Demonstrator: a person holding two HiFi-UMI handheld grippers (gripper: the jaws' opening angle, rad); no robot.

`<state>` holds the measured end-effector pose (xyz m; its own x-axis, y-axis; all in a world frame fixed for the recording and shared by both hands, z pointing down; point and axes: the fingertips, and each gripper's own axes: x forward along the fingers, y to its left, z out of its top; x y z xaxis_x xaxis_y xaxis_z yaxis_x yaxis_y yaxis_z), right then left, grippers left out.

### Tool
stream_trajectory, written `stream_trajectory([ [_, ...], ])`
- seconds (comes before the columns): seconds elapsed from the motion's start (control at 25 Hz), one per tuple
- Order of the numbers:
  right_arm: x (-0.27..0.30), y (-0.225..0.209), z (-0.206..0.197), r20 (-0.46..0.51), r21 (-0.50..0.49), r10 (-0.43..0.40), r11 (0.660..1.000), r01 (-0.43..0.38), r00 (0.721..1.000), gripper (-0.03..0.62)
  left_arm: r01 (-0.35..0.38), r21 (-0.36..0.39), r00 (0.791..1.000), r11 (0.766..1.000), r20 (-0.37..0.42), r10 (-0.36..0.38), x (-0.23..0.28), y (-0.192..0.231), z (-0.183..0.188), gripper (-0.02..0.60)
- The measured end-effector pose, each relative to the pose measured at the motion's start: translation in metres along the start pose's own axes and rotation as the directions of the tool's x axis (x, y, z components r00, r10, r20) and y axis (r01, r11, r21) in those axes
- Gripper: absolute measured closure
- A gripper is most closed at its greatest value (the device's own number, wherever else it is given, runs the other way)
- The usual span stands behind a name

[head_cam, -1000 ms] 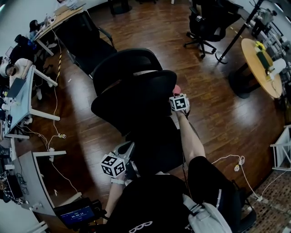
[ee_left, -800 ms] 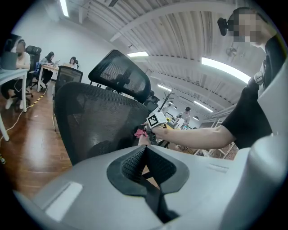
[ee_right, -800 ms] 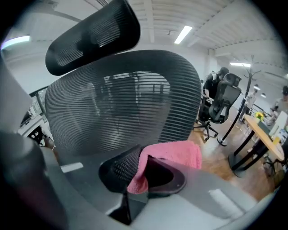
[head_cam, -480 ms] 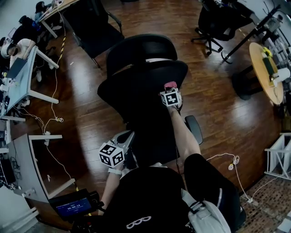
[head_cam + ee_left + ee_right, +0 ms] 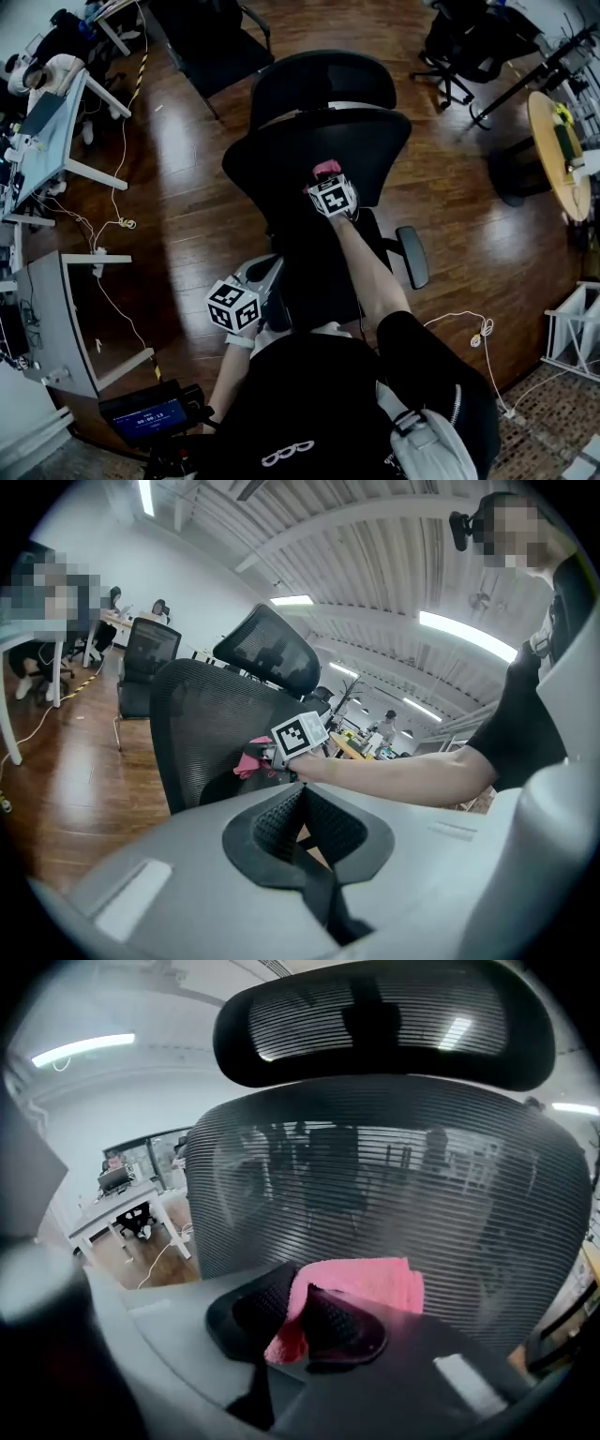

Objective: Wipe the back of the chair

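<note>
Right gripper (image 5: 298,1299) clamped on pink cloth (image 5: 370,1283) against mesh chair back (image 5: 394,1176); left gripper (image 5: 302,808) jaws together, empty, held off the chair.

A dark wood floor (image 5: 187,234) runs under white desks (image 5: 42,155) along the left, a round wooden table (image 5: 553,178) at the right and spare black office chairs (image 5: 211,47) beyond, while strip lights (image 5: 459,632) cross a ribbed white ceiling (image 5: 375,546).
</note>
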<state>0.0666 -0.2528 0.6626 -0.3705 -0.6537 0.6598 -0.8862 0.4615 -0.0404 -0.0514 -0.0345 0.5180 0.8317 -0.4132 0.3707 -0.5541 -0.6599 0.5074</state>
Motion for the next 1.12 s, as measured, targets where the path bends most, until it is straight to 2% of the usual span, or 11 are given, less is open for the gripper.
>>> stream_trajectory([
  [0.24, 0.027, 0.076, 0.019, 0.005, -0.083, 0.110, 0.990, -0.110, 0.994, 0.557, -0.018, -0.017, 1.000, 1.000, 0.020, 0.018, -0.025, 0.006, -0.007, 0.591],
  [0.44, 0.043, 0.143, 0.029, -0.015, -0.150, 0.214, 0.965, -0.214, 0.977, 0.557, -0.049, -0.034, 0.998, 0.998, 0.027, 0.049, -0.048, 0.013, -0.014, 0.591],
  [0.6, 0.055, 0.200, 0.038, -0.008, -0.205, 0.317, 0.928, -0.312, 0.948, 0.557, -0.082, -0.045, 0.996, 0.996, 0.029, 0.083, -0.065, 0.023, -0.020, 0.591],
  [0.8, 0.050, 0.263, 0.044, -0.006, -0.284, 0.449, 0.856, -0.432, 0.893, 0.557, -0.108, -0.049, 0.994, 0.993, 0.023, 0.109, -0.074, 0.028, -0.023, 0.591],
  [1.0, 0.043, 0.289, 0.022, -0.052, -0.318, 0.571, 0.768, -0.556, 0.819, 0.557, -0.115, -0.044, 0.993, 0.992, 0.008, 0.116, -0.068, 0.023, -0.024, 0.591],
  [1.04, 0.043, 0.287, 0.016, -0.059, -0.316, 0.575, 0.765, -0.562, 0.816, 0.557, -0.116, -0.043, 0.993, 0.992, 0.005, 0.117, -0.067, 0.021, -0.025, 0.591],
  [1.12, 0.048, 0.265, 0.007, -0.058, -0.294, 0.532, 0.799, -0.524, 0.845, 0.557, -0.118, -0.039, 0.993, 0.992, 0.001, 0.118, -0.062, 0.016, -0.027, 0.591],
])
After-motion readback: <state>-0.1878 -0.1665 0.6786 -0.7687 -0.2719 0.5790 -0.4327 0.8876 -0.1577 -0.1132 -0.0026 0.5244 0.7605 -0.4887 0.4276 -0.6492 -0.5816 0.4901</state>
